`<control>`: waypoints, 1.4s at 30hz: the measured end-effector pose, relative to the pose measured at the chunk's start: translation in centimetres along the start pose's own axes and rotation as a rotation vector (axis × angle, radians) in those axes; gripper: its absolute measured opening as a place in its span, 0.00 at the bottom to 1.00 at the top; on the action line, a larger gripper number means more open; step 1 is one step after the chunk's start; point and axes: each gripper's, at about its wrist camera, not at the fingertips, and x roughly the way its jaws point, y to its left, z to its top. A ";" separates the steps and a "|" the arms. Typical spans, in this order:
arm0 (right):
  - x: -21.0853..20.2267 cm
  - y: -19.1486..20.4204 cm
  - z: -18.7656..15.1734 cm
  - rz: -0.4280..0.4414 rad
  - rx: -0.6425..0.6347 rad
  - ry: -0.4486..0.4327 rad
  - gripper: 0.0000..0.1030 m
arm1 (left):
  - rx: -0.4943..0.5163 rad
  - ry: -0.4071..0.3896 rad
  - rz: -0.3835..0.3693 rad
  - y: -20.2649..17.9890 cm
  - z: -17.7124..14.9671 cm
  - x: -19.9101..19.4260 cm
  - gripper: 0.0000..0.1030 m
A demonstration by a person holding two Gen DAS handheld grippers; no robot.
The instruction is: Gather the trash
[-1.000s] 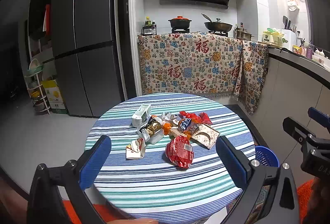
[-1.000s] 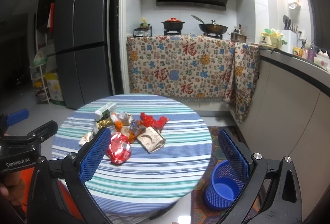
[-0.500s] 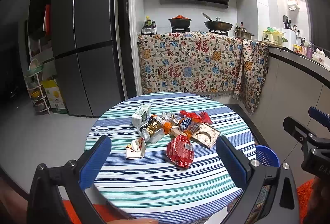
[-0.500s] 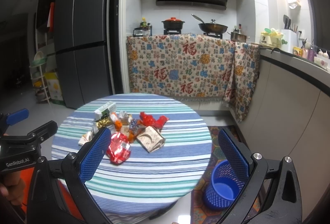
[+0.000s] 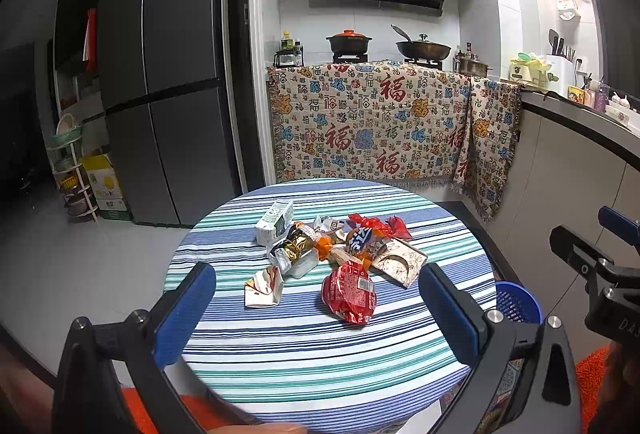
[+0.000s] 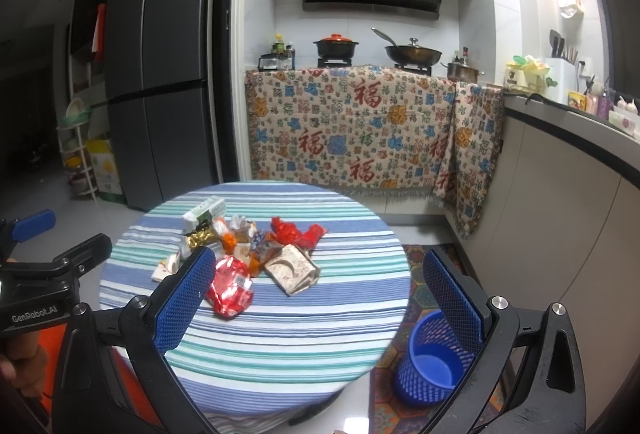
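A pile of trash lies mid-table on the round striped table point(image 5: 320, 350): a red wrapper point(image 5: 349, 293), a white carton point(image 5: 274, 223), a torn white packet point(image 5: 264, 284), a beige patterned packet point(image 5: 398, 261) and red plastic point(image 5: 378, 225). The pile also shows in the right wrist view, with the red wrapper point(image 6: 231, 287) nearest. My left gripper point(image 5: 316, 310) is open and empty, held above the table's near edge. My right gripper point(image 6: 316, 298) is open and empty, to the right of the left one. A blue mesh bin point(image 6: 434, 358) stands on the floor right of the table.
A grey fridge point(image 5: 168, 94) stands at the back left, with a rack point(image 5: 74, 174) and box beside it. A counter draped in patterned cloth point(image 5: 380, 126) with pots lies behind the table. A counter point(image 6: 580, 194) runs along the right. A patterned rug point(image 6: 420, 266) lies under the bin.
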 end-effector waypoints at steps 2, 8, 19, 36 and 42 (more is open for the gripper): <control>0.0 0.1 0.0 -0.001 -0.001 0.001 1.00 | 0.000 0.000 0.000 0.0 0.0 0.0 1.00; 0.0 -0.1 -0.1 0.001 0.001 0.004 1.00 | 0.000 0.000 0.000 0.0 0.0 0.0 1.00; 0.0 -0.1 -0.1 0.002 0.005 0.007 1.00 | 0.000 0.000 0.000 0.0 0.0 0.0 1.00; 0.0 -0.2 -0.2 0.003 0.009 0.013 1.00 | 0.002 0.000 0.001 -0.1 0.0 -0.1 1.00; 0.0 -0.2 -0.1 0.002 0.009 0.014 1.00 | 0.002 0.001 0.002 -0.1 0.0 -0.1 1.00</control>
